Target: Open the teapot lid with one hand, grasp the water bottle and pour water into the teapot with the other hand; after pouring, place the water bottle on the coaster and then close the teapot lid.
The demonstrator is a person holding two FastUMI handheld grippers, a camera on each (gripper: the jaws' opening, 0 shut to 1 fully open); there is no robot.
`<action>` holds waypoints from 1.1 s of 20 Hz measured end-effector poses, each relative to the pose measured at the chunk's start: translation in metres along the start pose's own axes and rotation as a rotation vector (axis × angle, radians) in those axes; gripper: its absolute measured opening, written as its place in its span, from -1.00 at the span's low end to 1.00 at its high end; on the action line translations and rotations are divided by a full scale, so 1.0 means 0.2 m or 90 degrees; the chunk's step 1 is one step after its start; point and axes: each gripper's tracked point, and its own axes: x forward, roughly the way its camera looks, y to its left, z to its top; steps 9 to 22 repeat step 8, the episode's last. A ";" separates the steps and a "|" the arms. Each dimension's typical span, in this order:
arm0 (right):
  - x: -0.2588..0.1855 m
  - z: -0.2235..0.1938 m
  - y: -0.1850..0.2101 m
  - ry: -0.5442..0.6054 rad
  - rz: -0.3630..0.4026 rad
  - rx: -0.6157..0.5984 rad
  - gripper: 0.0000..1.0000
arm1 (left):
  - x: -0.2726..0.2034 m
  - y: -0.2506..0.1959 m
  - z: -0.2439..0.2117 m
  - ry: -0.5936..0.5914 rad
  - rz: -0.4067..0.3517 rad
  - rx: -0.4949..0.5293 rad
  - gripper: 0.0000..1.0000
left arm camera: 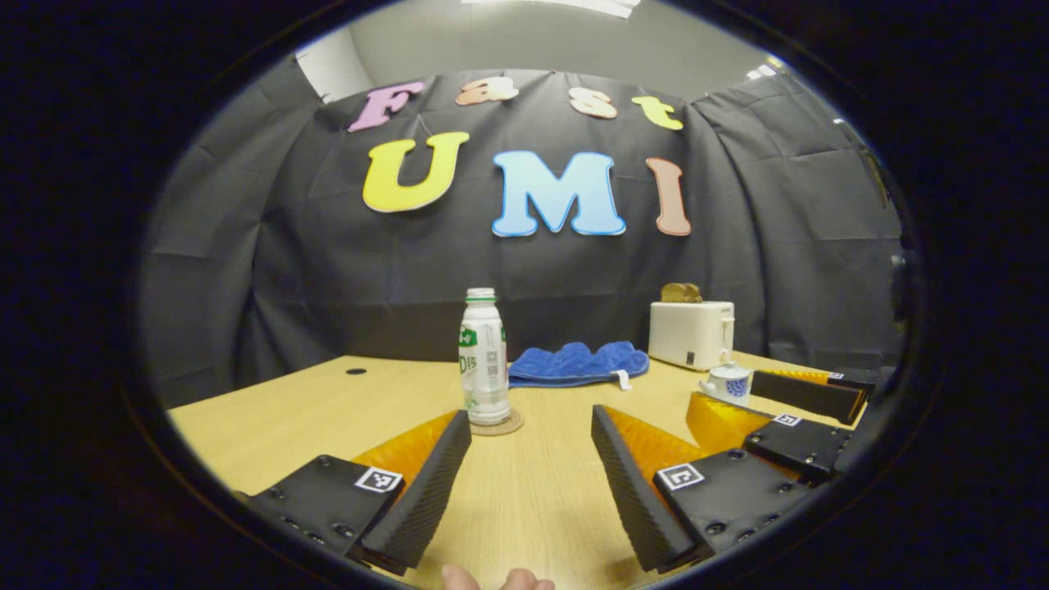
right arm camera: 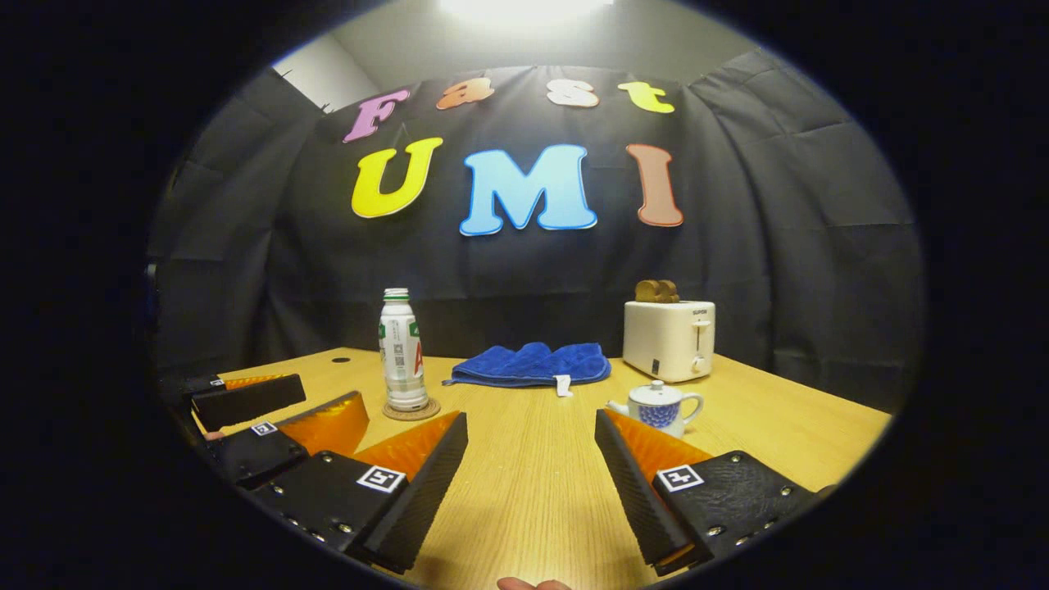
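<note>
Now, both claws apart, left claw [left arm camera: 531, 483], right claw [right arm camera: 531, 483], white plastic bottle [left arm camera: 483, 360] upright on round coaster [left arm camera: 497, 425] at twelve o'clock, lidded white-and-blue teapot [right arm camera: 658, 406] on wooden worktop [right arm camera: 533, 492]

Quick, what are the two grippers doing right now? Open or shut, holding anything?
Left gripper: jaws open, holding nothing.
Right gripper: jaws open, holding nothing.

black cloth wall [right arm camera: 778, 270] hangs in folds behind a pale wooden table [right arm camera: 533, 483]. white wall corner [left arm camera: 336, 70] and grey ceiling above the cloth (upper left). bright ceiling light [right arm camera: 524, 8] overhead. small dark hole [left arm camera: 356, 371] in tabletop.
</note>
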 end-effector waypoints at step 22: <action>-0.09 0.00 -0.01 0.003 -0.018 0.008 0.89 | -0.07 0.07 -0.02 0.002 0.070 -0.006 1.00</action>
